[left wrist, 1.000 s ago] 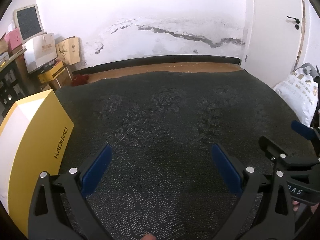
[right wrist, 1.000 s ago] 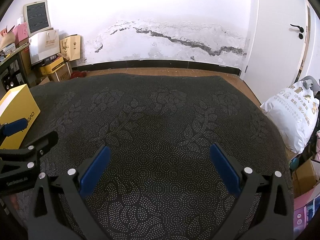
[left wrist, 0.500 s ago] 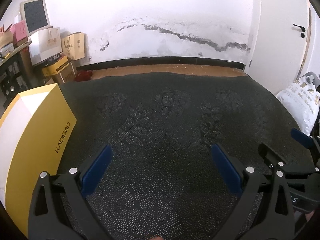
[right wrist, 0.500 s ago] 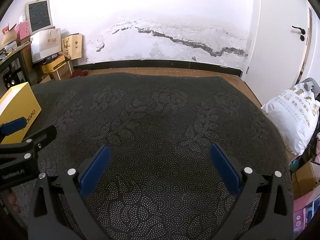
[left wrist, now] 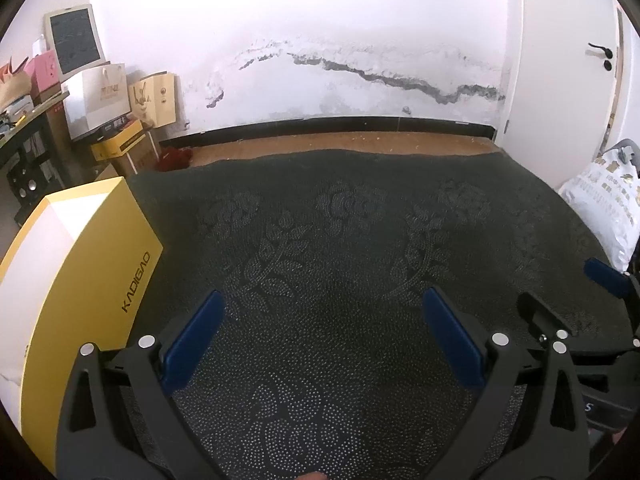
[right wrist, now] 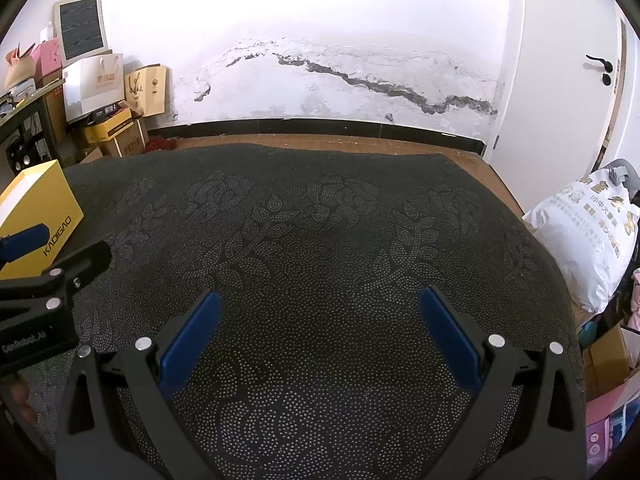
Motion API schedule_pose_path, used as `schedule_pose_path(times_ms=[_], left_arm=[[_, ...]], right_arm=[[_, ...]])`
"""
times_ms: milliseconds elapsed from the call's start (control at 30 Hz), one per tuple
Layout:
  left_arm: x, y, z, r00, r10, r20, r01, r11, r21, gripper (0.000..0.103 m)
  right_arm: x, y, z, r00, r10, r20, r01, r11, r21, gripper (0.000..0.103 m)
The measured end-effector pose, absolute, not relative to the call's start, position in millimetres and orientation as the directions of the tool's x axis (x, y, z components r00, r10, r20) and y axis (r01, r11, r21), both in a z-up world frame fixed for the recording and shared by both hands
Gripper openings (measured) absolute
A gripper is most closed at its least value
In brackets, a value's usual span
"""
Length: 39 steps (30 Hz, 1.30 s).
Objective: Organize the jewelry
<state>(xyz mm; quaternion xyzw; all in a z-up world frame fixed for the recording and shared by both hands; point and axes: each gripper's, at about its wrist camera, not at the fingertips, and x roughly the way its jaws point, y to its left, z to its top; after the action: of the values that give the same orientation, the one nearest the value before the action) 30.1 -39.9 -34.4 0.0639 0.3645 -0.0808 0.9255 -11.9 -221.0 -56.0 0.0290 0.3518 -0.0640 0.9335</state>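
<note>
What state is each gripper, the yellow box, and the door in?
Left gripper: jaws open, empty, above the dark floral-patterned cloth.
Right gripper: jaws open, empty.
Yellow rectangular cardboard box: closed, resting on the cloth.
White door: shut.

You're looking at a dark grey cloth (left wrist: 340, 240) dotted with pale flower and leaf patterns. A yellow box (left wrist: 80, 280) with a white top is sitting at your left, and the fingers (right wrist: 188, 336) are showing blue pads on black frames. A white sack (right wrist: 592, 236) is carrying gold print.
</note>
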Motion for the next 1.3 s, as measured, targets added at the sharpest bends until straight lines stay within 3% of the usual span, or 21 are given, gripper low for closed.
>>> schedule_pose_path(times_ms=[1300], left_arm=[[26.8,-39.6,-35.5,0.727,-0.076,-0.682,0.17,0.983,0.071,0.097]], right_arm=[[-13.0,-223.9,-55.5,0.742,-0.101,-0.663,0.144,0.989,0.011,0.096]])
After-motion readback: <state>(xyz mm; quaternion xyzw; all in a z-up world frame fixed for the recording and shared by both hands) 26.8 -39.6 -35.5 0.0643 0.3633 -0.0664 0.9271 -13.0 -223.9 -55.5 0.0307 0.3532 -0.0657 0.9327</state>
